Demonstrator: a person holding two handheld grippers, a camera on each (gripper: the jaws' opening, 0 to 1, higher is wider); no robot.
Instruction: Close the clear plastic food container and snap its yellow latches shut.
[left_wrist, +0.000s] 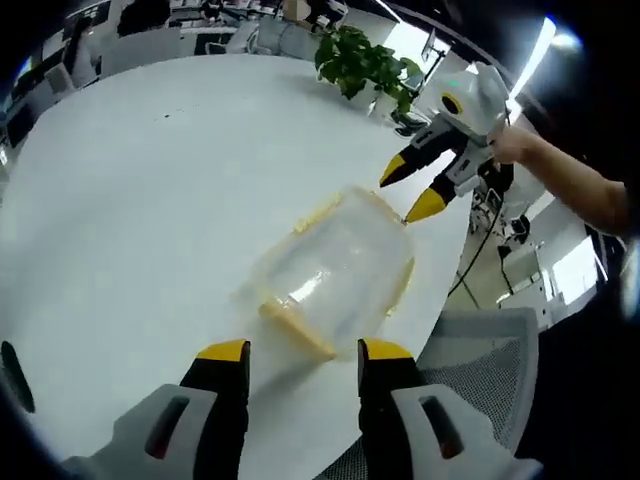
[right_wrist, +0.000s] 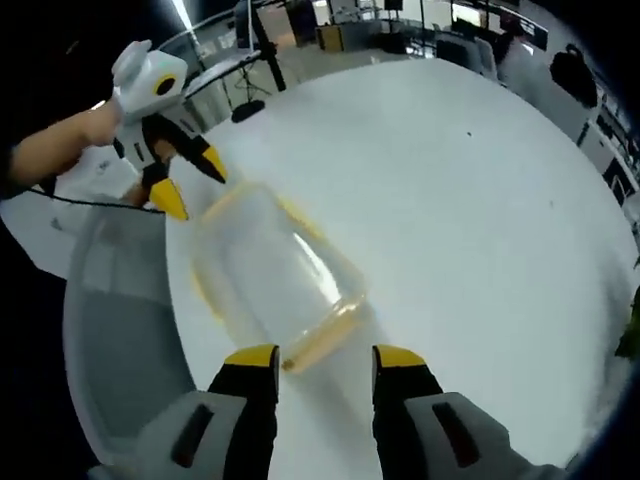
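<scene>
One clear container (left_wrist: 335, 270) on white table (left_wrist: 150, 200), seemingly lidded, two grippers, left gripper (left_wrist: 303, 352) and right gripper (right_wrist: 325, 357), both released.

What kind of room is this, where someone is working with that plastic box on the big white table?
Probably an open-plan office or meeting area. The large white table has a mesh office chair at its edge, a potted plant sits on it, and rows of desks with chairs fill the background.

Clear container (left_wrist: 335, 265) w/ yellow latches, white table (left_wrist: 150, 200), green plant (left_wrist: 365, 62).
</scene>
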